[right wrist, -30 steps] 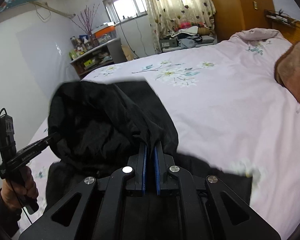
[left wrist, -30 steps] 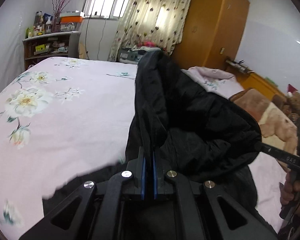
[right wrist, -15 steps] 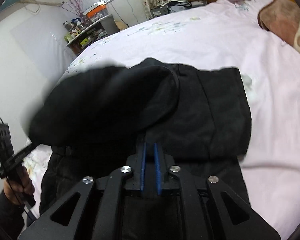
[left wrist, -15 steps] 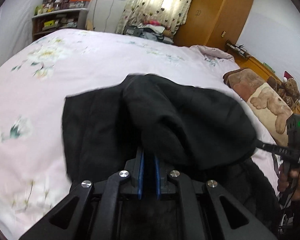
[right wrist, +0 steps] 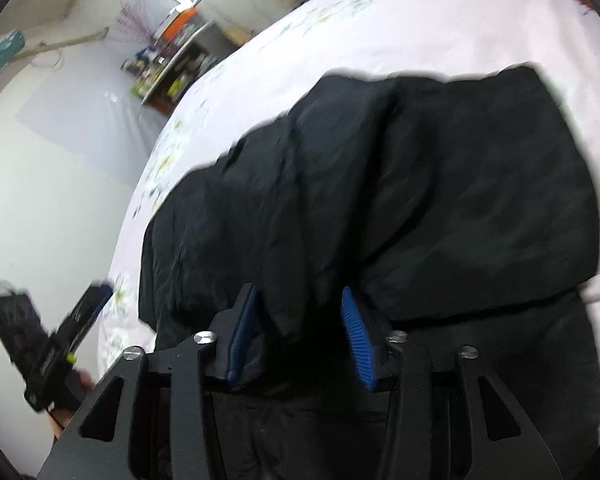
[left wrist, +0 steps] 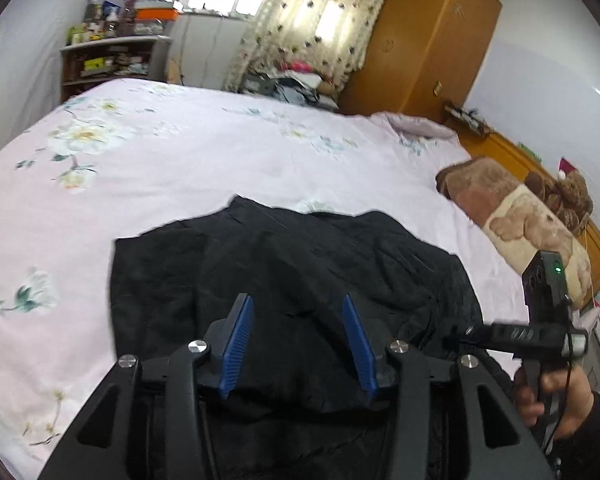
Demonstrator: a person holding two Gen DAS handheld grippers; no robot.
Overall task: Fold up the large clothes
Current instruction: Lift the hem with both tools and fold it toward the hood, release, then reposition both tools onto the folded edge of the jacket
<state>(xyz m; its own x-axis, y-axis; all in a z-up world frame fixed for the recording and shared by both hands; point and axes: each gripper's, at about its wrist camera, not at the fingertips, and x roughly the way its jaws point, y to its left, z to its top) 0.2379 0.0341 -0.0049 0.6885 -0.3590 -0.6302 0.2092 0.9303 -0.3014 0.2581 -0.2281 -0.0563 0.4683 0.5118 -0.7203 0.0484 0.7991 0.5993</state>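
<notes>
Left gripper (left wrist: 298, 342): jaws spread wide, nothing between the blue pads (left wrist: 236, 344); it hangs directly above the near part of the black garment (left wrist: 300, 272). Right gripper (right wrist: 298, 332): jaws equally wide; a loose fold of the dark cloth droops between the pads (right wrist: 356, 336) but is not pinched, so neither gripper holds anything. The garment (right wrist: 420, 184) lies folded over on itself on the bed (left wrist: 180, 168), immediately ahead of and beneath both grippers, its doubled upper layer sitting as a bulky roll on the flatter lower layer. In the left wrist view the bundle runs side to side across the gripper's forward line, its far edge ahead and its left corner off to the gripper's left; the right gripper appears at the bundle's right end, low at the garment's edge. In the right wrist view the thick folded edge lies ahead and to the right, with the left gripper off to its left, blurred. Judgement: one fold is laid; the next move turns on this crosswise axis, each gripper being nearest its own end, the right one closest to cloth. Beyond the garment the floral bed cover extends forward; a brown blanket (left wrist: 512, 208) lies far right, shelves (left wrist: 112, 60) and a wardrobe (left wrist: 424, 40) stand beyond the bed
</notes>
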